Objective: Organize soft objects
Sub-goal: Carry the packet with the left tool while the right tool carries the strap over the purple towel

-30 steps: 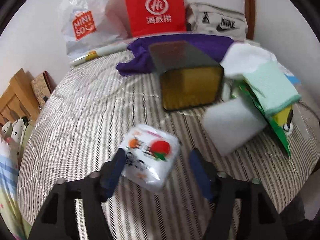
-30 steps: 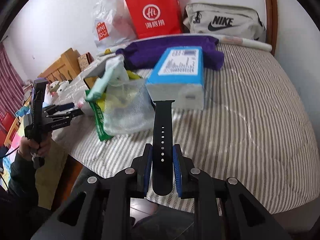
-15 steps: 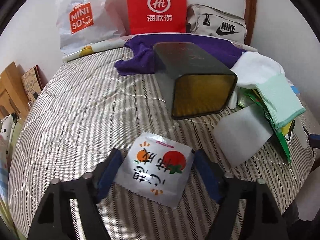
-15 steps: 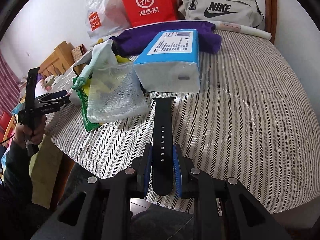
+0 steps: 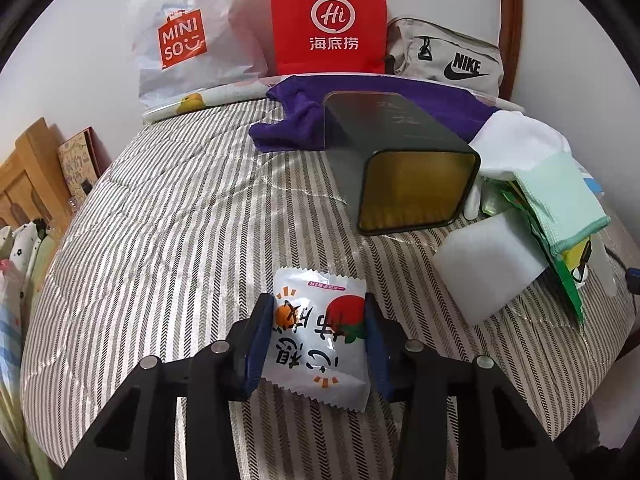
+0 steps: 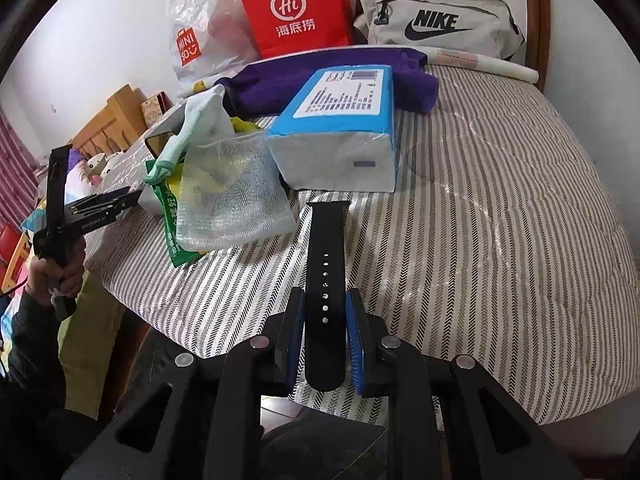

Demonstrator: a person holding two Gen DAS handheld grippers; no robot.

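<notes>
Ahead of our left tongs [image 5: 316, 344], whose jaws are closing on the white snack packet [image 5: 318, 336] with both pads at its sides, the striped bed [image 5: 168, 240] is crowded toward the right: a dark tin [image 5: 400, 152] lies on its side with its golden mouth facing us, a white foam block [image 5: 486, 264] sits just right of it, and a pile of mint cloth [image 5: 560, 200] and green wrappers leans over the block. Behind the tin we see a purple cloth [image 5: 292, 128], then bags against the wall. Left of the packet the cover lies bare to the bed's edge. Our right tongs [image 6: 325, 334] are clamped on a black watch strap [image 6: 326, 280] over the near edge of the bed, with a blue tissue pack [image 6: 340, 136] and a mesh bag [image 6: 228, 196] beyond, and open cover to the right.
</notes>
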